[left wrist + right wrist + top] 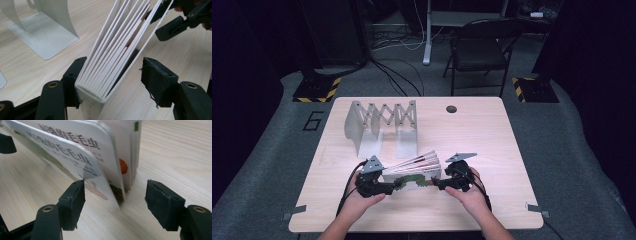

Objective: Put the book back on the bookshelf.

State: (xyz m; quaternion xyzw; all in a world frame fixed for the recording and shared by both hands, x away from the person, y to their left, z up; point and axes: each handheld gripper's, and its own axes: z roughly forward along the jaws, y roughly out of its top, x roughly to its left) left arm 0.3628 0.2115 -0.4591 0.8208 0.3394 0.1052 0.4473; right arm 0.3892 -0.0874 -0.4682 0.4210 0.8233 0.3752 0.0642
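book (414,176) is standing on its edge on the worktop (492,145), rack (382,125) at 11 o'clock. left gripper (398,188) fingers are sitting open around the spine, right gripper (435,184) open around the fanned pages. looks like they're squaring it up; next it needs a real squeeze.

The book's (82,152) cover print blurs near the lens; its upper part is cut off by the frame's top edge.
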